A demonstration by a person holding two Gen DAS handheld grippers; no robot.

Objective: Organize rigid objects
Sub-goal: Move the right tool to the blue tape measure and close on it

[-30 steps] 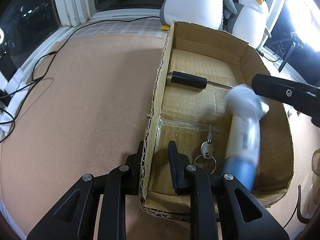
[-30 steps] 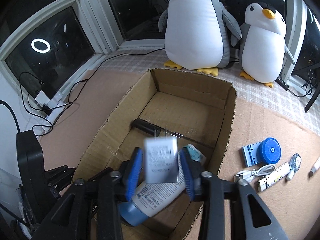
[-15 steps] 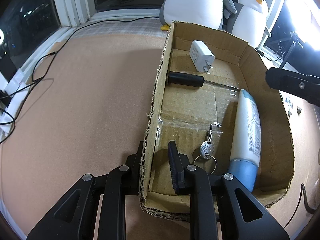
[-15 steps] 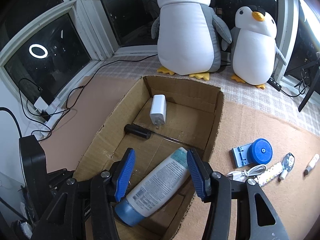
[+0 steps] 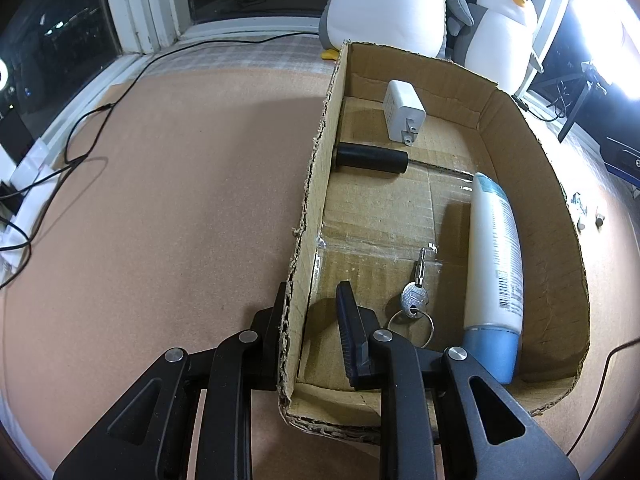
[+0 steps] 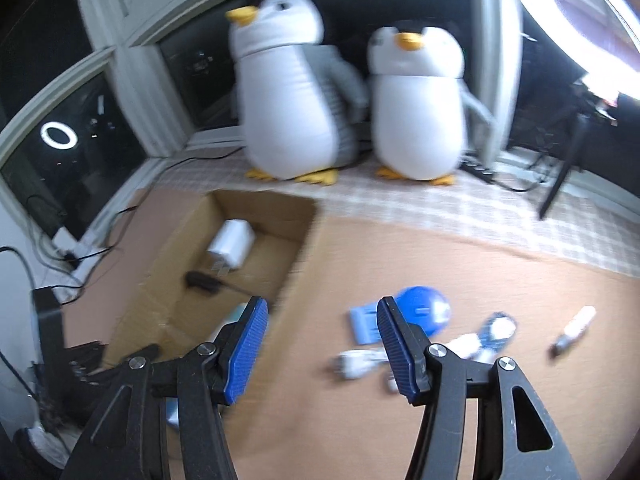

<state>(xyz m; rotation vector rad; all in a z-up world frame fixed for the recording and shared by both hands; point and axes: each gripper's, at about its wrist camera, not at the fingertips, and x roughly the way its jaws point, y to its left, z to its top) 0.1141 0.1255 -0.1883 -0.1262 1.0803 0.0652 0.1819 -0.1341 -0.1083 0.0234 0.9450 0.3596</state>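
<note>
An open brown cardboard box (image 5: 532, 184) sits on the tan tabletop (image 5: 160, 200). Inside lie a white lotion bottle with a blue cap (image 5: 496, 264), a black cylinder (image 5: 372, 158), a white wall charger (image 5: 404, 112) and a silver key on a ring (image 5: 416, 300). The left gripper (image 5: 310, 312) straddles the box's left wall, one finger touching it outside, the other standing apart inside. The right gripper (image 6: 320, 344), fingers spread wide and empty, hangs over the tabletop beside the box near a blurred blue round object (image 6: 424, 310).

right tool (image 6: 320, 344) | swung off box (image 6: 224, 264) | toward table items
</note>
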